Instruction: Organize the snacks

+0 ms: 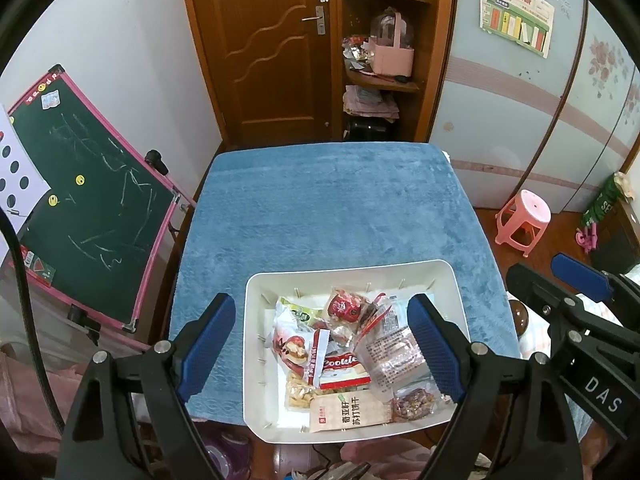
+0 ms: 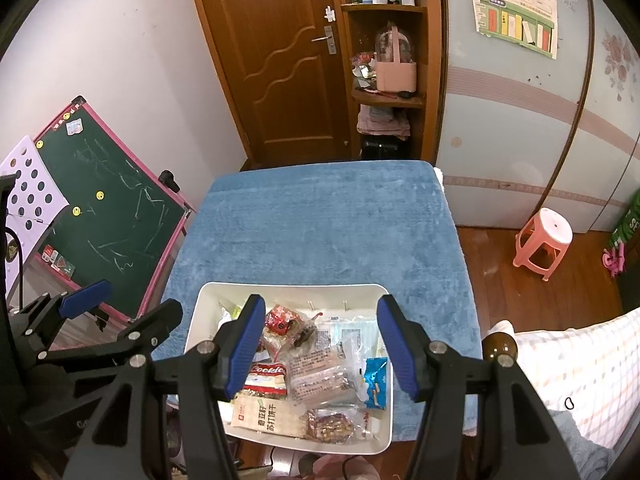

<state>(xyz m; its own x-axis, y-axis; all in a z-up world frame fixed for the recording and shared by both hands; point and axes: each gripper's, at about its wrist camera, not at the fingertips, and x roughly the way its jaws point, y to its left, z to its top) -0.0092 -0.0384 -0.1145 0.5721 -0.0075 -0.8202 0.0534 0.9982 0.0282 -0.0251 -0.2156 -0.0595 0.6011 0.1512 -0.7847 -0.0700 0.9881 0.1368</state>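
White rectangular plastic bin w/ mixed wrapped snack packets sits at near edge of blue fuzzy cloth-covered table. Left gripper & right gripper both released, empty, hovering above bin.

Snack-filled white bin on blue cloth
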